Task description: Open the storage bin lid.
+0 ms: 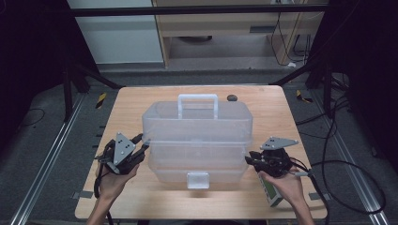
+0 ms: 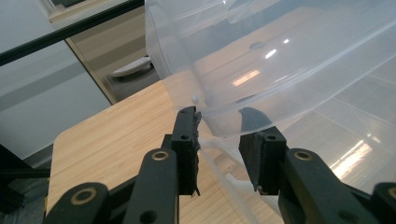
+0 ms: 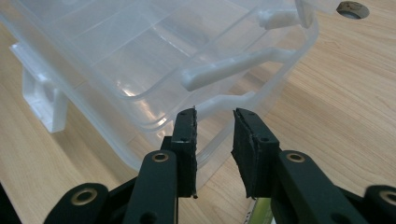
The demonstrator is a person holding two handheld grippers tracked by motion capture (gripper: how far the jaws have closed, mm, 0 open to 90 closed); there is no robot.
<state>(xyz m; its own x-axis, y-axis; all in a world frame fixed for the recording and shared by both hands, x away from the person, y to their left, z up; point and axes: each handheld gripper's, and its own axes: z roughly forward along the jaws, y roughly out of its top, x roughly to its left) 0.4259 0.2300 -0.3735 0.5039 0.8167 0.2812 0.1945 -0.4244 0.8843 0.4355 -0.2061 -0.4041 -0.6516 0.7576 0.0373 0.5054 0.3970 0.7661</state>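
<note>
Clear plastic box (image 1: 197,140) on table (image 1: 126,112), lid shut, contents indiscernible.

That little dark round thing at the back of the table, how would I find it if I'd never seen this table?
Start at the light wooden table and find the big clear plastic storage box in its middle. Look just past the box's white carry handle, toward the far edge on the right: there lies the small dark round knob-like object. It is the one tiny dark thing on the bare wood, apart from the box.

Wooden table (image 1: 126,112) carries clear plastic box (image 1: 197,136), small dark knob (image 1: 232,97)
</note>
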